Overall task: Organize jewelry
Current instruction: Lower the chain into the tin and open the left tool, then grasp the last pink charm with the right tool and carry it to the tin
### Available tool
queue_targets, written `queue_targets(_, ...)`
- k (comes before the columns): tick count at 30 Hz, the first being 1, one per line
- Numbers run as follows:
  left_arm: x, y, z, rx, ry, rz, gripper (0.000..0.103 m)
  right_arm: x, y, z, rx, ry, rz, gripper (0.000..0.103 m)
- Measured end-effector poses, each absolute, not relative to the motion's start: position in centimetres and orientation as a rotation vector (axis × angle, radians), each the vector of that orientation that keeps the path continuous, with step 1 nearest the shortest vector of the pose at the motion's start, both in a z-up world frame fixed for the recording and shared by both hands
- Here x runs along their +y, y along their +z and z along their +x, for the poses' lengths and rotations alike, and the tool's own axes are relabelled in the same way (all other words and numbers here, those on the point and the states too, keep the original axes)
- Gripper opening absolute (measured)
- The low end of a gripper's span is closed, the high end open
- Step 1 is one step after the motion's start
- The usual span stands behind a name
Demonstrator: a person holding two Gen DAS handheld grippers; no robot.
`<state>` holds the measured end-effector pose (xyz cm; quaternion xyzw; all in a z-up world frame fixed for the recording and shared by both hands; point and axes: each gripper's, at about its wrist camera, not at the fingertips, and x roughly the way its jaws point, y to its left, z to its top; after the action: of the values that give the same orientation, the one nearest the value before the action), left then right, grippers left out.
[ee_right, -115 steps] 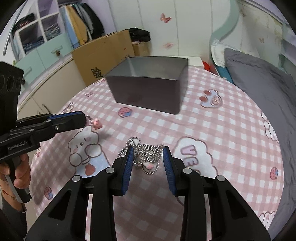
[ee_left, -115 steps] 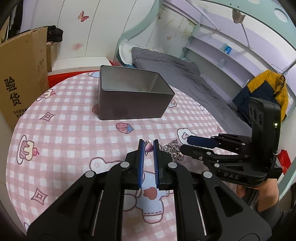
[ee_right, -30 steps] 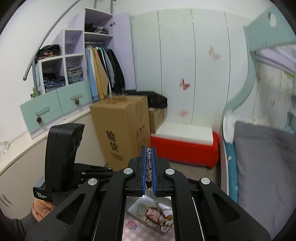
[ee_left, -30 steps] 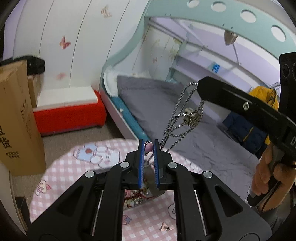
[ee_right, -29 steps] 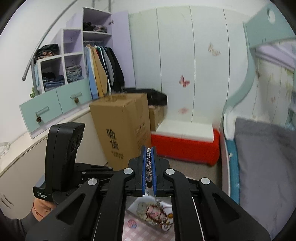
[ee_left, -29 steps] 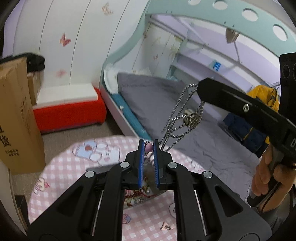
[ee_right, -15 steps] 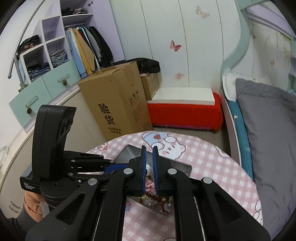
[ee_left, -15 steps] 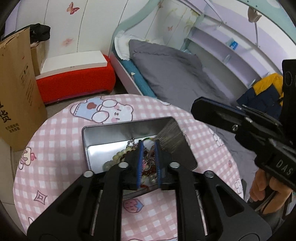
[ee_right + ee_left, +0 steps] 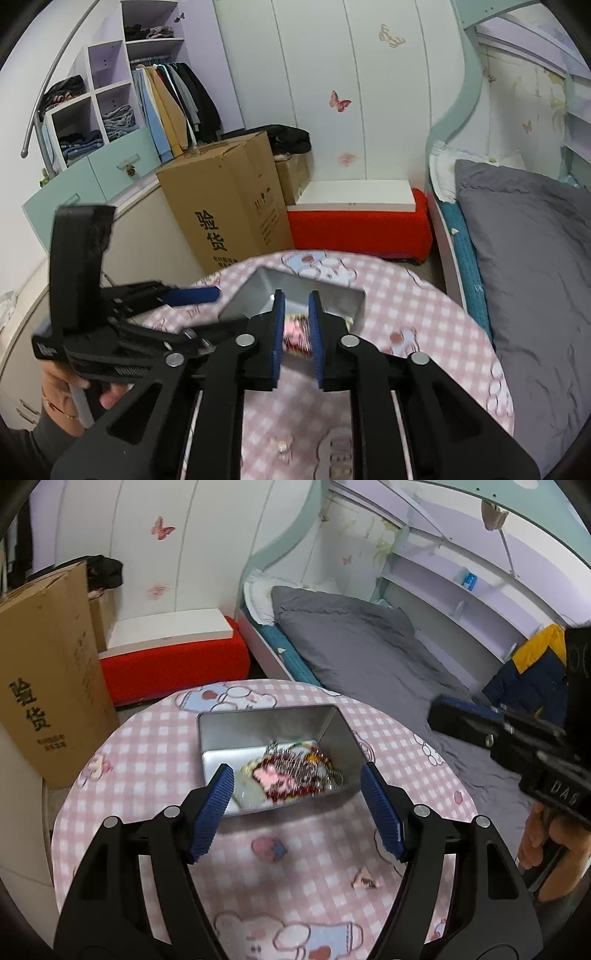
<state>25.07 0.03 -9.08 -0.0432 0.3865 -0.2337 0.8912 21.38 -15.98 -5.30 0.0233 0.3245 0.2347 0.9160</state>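
Light: even, soft indoor brightness in both views; source not visible.
Shadows: faint and diffuse.
Blur: the jewelry (image 9: 291,775) in the tin (image 9: 266,720) and the worktop (image 9: 295,867) pattern were smeared.
Distortion: strong fisheye bending, dark corners.
Glare: mild sheen on the tin's walls.

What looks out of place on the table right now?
One small pink piece lies loose on the checked tablecloth, outside the metal tin where the rest of the jewelry sits in a tangled heap. It is too small and blurred to identify.
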Motion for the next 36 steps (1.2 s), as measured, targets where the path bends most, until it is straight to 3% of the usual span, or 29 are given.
queue_targets(4, 1.1, -9.5, 22.8, 0.803, -0.459, -0.111, 0.071, -16.0, -7.6, 19.2, 0.717, 0.465, 0.046, 0.022)
queue_targets(22, 3.4, -13.0, 19.7, 0.867, -0.353, -0.141, 0.071, -12.6, -17.8, 16.3, 0.934, 0.418, -0.080, 0.028)
queue_targets(24, 3.7, -12.9, 20.0, 0.863, -0.349, -0.150, 0.071, -12.4, -17.9, 16.2, 0.926, 0.418, -0.101, 0.027)
queue_targets(26, 3.9, -12.8, 20.4, 0.857, -0.341, -0.155, 0.071, -12.2, -18.0, 16.1, 0.913, 0.408, -0.146, 0.014)
queue_targets(36, 4.2, -12.6, 24.2, 0.833, -0.305, -0.179, 0.070, -15.0, -16.3, 17.7, 0.868, 0.384, -0.085, 0.013)
